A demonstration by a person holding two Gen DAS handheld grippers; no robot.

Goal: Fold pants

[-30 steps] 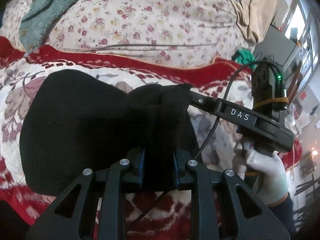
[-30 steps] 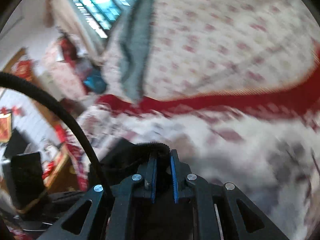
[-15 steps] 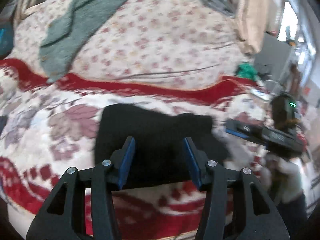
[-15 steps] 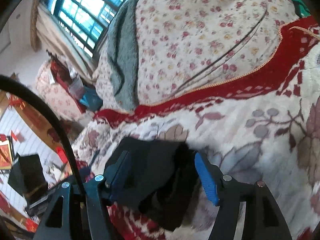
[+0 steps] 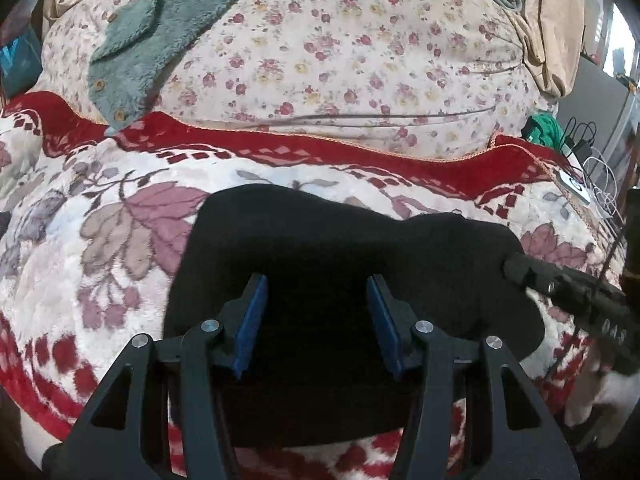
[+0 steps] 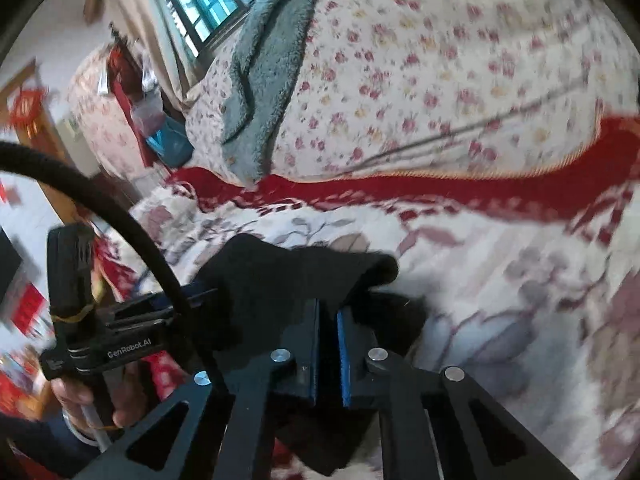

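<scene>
Your left tool (image 5: 316, 320) is hanging wide apart over the folded black pants (image 5: 340, 264), which are lying on the flowered blanket (image 5: 100, 240) (red-bordered). Your right tool (image 6: 328, 344) is pinching the pants' edge between nearly closed fingers.

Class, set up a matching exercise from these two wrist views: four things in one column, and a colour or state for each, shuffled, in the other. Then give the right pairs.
Column one:
1. left tool
2. right tool
3. pants
4. fleece garment

Column two:
A. black, lying folded on the flowered blanket
B. grey-green, draped over the floral quilt
C. open, pads apart above the cloth
D. shut on a fold of cloth

Pairs: 1-C, 2-D, 3-A, 4-B.
</scene>
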